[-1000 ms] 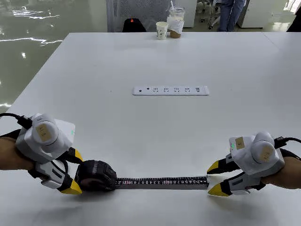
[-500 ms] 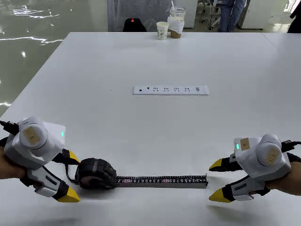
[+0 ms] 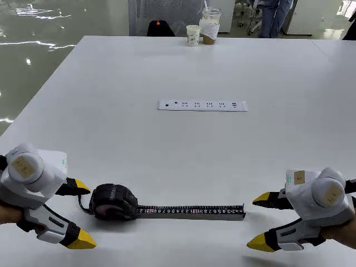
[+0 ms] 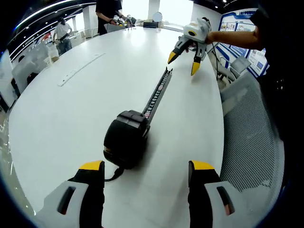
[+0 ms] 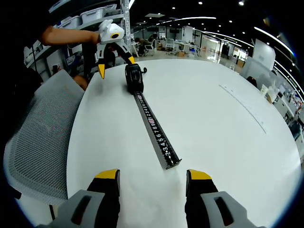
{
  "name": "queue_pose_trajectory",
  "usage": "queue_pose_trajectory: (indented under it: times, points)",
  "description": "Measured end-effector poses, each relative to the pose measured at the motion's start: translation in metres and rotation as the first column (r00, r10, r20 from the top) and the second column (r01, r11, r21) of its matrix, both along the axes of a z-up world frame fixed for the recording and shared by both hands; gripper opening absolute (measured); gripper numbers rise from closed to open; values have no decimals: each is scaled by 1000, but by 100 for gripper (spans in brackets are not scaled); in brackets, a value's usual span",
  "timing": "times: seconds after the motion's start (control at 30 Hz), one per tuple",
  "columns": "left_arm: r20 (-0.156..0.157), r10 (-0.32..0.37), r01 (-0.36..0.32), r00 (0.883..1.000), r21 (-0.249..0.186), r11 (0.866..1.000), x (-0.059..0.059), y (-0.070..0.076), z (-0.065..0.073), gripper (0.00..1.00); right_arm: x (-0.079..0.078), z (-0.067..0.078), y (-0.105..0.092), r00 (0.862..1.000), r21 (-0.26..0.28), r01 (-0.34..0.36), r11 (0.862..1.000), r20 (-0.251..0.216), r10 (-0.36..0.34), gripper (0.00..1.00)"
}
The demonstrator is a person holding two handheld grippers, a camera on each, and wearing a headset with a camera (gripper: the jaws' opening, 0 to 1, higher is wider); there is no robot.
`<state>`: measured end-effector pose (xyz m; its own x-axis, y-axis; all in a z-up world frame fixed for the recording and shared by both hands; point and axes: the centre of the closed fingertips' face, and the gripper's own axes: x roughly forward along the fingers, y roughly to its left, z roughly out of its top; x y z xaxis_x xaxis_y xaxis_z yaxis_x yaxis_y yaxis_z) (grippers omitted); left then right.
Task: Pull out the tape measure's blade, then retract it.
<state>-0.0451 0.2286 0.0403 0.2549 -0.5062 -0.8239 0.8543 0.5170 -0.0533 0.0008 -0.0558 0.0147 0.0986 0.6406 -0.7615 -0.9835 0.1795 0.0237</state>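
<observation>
Head view: tape measure lies on the white table, its blade drawn out flat toward the right gripper. The left gripper is just beside it, and both grippers' jaws are spread wide, gripping nothing. Left gripper view: tape measure sits free just ahead of the parted yellow tips. Right gripper view: blade's end lies just ahead of the spread tips, untouched.

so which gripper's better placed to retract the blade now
Left, probably. Its open jaws face the tape measure case, which lies just ahead of the left gripper. The right gripper sits open at the far end of the blade, away from the case.
</observation>
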Motion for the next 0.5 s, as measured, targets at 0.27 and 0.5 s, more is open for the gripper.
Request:
queue_pose_trajectory:
  times: [0.27, 0.5]
  points:
    - [26, 58, -57, 998, -41, 998, -7, -2, 5, 73, -10, 5, 0, 999, 20, 46, 999, 4, -46, 62]
    - [49, 141, -136, 989, -99, 986, -13, -4, 9, 76, -15, 10, 4, 995, 62, 103, 993, 8, -104, 70]
